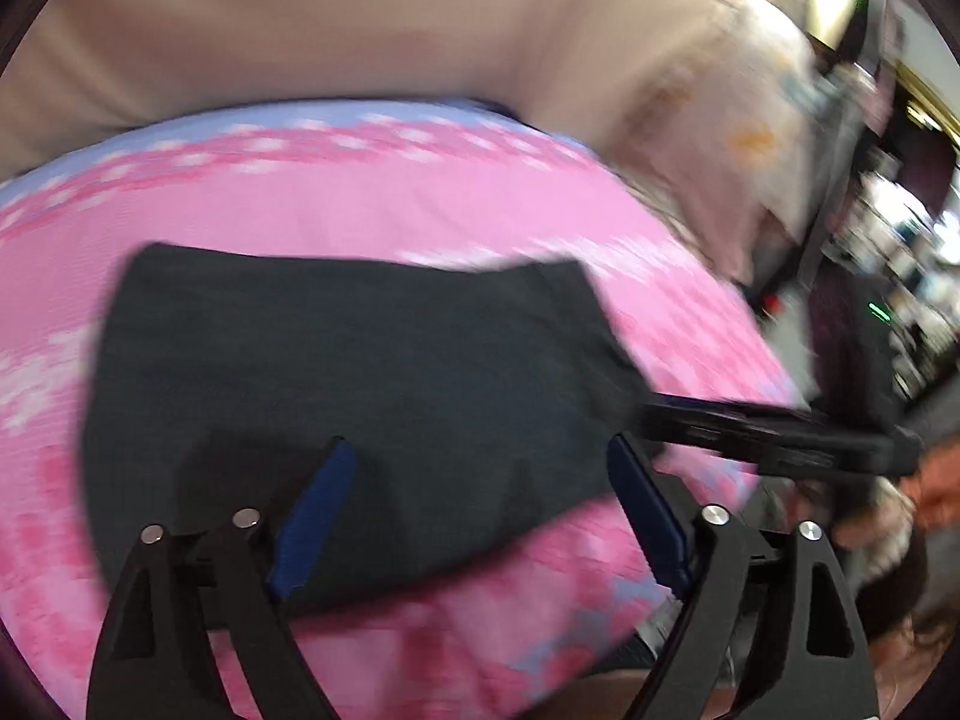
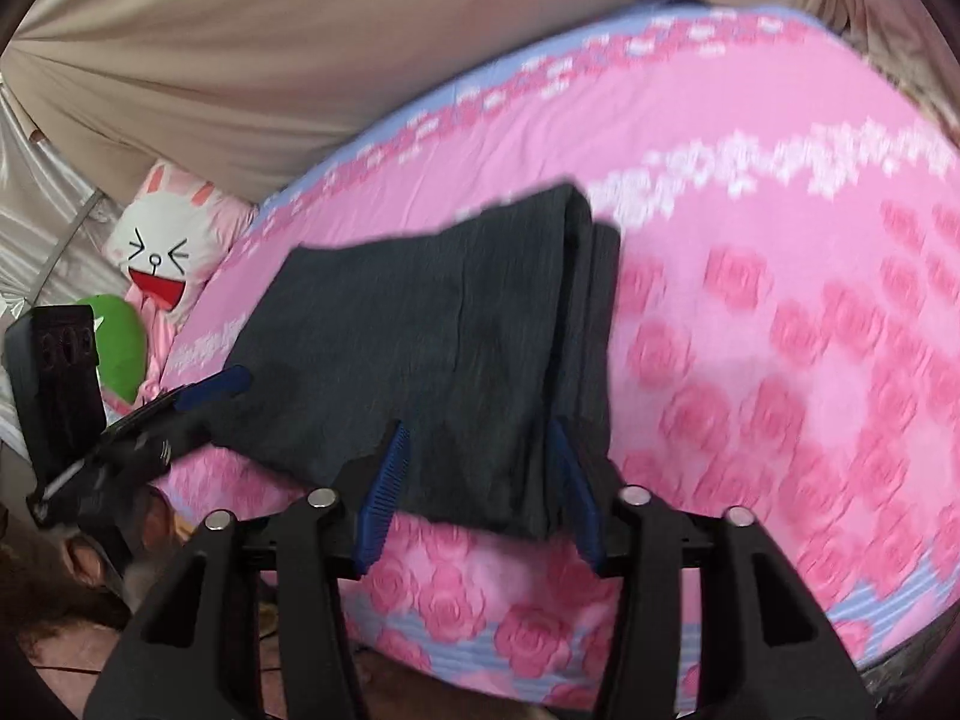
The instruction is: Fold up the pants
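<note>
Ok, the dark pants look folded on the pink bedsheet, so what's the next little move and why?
Probably draw both grippers back. The pants lie folded flat on the bedsheet; the left gripper is open with nothing pinched, and the right gripper straddles the near edge, pads apparently not pressing.

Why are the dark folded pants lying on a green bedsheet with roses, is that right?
Not quite. The pants are dark and folded, but the bedsheet under them is pink with roses, not green. The right wrist view shows it; the only green thing there is a cushion beside the bed.
</note>
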Demonstrator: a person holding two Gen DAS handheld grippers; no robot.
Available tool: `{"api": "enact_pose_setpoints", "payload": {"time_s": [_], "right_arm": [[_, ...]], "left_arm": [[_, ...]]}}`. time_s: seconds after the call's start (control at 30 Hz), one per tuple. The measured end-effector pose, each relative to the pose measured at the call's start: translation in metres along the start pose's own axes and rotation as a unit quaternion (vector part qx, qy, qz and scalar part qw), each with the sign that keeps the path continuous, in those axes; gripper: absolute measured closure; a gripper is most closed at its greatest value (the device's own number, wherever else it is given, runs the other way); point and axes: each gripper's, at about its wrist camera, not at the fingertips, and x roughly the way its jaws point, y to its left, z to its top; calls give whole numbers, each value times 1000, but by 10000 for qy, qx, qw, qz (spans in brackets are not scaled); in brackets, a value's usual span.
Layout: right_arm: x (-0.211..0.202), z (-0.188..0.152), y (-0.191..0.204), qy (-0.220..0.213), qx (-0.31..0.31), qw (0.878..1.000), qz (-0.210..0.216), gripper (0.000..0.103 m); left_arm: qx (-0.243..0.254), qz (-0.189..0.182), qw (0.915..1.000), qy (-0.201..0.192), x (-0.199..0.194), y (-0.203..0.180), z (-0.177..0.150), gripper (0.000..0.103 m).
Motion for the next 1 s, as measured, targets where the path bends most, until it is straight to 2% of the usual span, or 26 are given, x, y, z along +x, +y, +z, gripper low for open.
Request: {"api": "enact_pose_setpoints", "payload": {"time_s": [0.03,0.1,0.17,0.27,0.37,0.4,0.43,0.47,0.5,0.53,0.57,0.63,0.7,0.77,0.8,0.87,0.9,0.93,0.97,1.0], "right_arm": [[2,0,2,-2,-26,10000,-15,87],[-2,7,4,-89,48,9997,232,91],[-12,17,3,-211,230,9963,796,92],[-16,28,7,-248,348,9914,1239,92],[-13,32,15,-168,320,9901,1353,91],[-12,32,18,-148,305,9899,1377,91],[-12,32,19,-125,293,9898,1391,90],[-13,32,21,-161,259,9913,1284,88],[-17,31,19,-254,269,9922,1193,85],[-25,29,15,-415,318,9916,1183,77],[-32,28,11,-524,362,9905,1222,71],[-49,22,-2,-852,473,9898,1040,42],[-52,15,-10,-988,297,9946,106,38],[-37,10,-15,-726,143,9952,-639,38],[-25,7,-15,-563,74,9948,-844,38],[1,2,-14,-257,54,9962,-833,38],[12,0,-13,-190,96,9973,-708,41],[19,-1,-7,-289,30,9973,-671,56],[23,0,-1,-293,-118,9969,-723,77],[23,3,3,-312,-152,9968,-715,90]], "left_arm": [[85,-118,9999,45,5,-6,-4,16],[317,-257,9990,171,20,-20,-8,16],[488,-216,9983,216,32,-30,-11,16],[804,1,9964,271,49,-44,-14,16],[1109,323,9931,183,68,-57,-9,18],[1096,383,9931,181,73,-57,-6,23],[1032,533,9931,142,78,-53,-3,48],[947,703,9929,141,79,-47,1,70],[779,624,9949,118,74,-37,5,80],[572,491,9971,57,67,-26,10,87],[183,228,9995,-79,52,-8,17,88],[-352,86,9982,-472,20,19,25,88],[-824,77,9921,-947,-20,47,32,89],[-1224,98,9832,-1353,-59,72,33,89],[-1398,257,9770,-1589,-83,85,31,89],[-1563,692,9661,-1937,-122,103,25,89],[-1643,852,9616,-2027,-134,110,24,89],[-1739,1018,9562,-2123,-147,117,21,89],[-1800,1153,9519,-2198,-158,122,17,89],[-1897,1406,9445,-2284,-169,130,14,89]]}}
